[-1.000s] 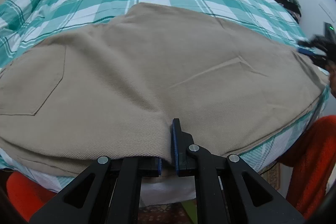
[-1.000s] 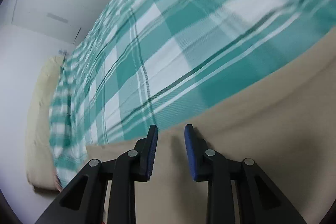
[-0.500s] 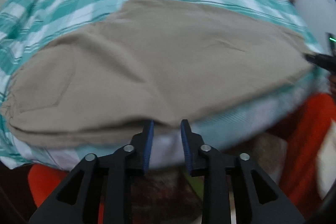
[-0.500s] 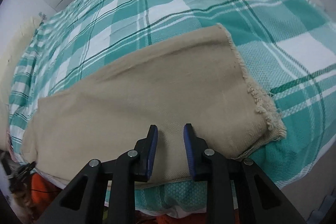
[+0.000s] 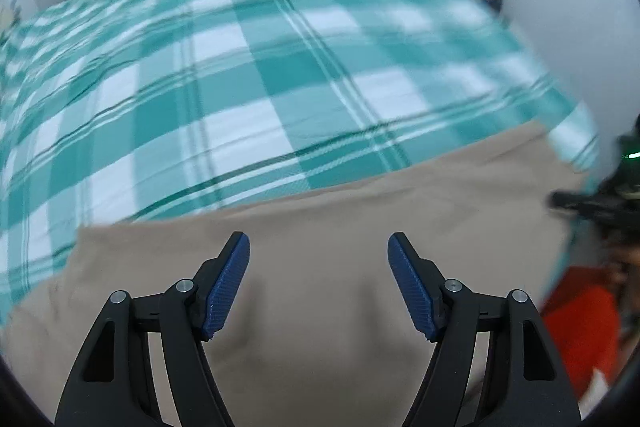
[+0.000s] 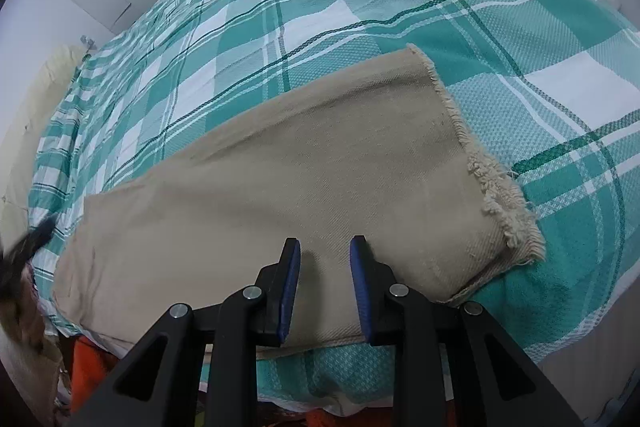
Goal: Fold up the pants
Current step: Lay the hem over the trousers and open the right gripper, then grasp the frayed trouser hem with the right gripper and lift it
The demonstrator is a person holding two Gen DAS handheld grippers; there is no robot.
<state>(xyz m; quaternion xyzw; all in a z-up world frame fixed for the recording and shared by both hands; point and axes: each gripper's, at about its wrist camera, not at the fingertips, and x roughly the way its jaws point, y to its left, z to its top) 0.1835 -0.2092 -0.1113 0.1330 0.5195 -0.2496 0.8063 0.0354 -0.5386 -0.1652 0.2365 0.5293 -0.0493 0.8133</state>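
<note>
Beige pants (image 6: pixel 280 187) lie flat along the near edge of a bed (image 6: pixel 520 39) covered in a green-and-white plaid spread, already doubled lengthwise, one leg stacked on the other with the frayed hems (image 6: pixel 500 195) aligned at the right end. The left gripper (image 5: pixel 319 283) hovers over the cloth near the other end, its jaws having just been opening to a wide spread with nothing between them. The right gripper (image 6: pixel 325 283) hangs above the near edge by the hems, its pads narrowly apart and pinching nothing. Judging by the long strip, the lengthwise fold looks finished; the crosswise folds, hems toward waist, appear yet to come.
</note>
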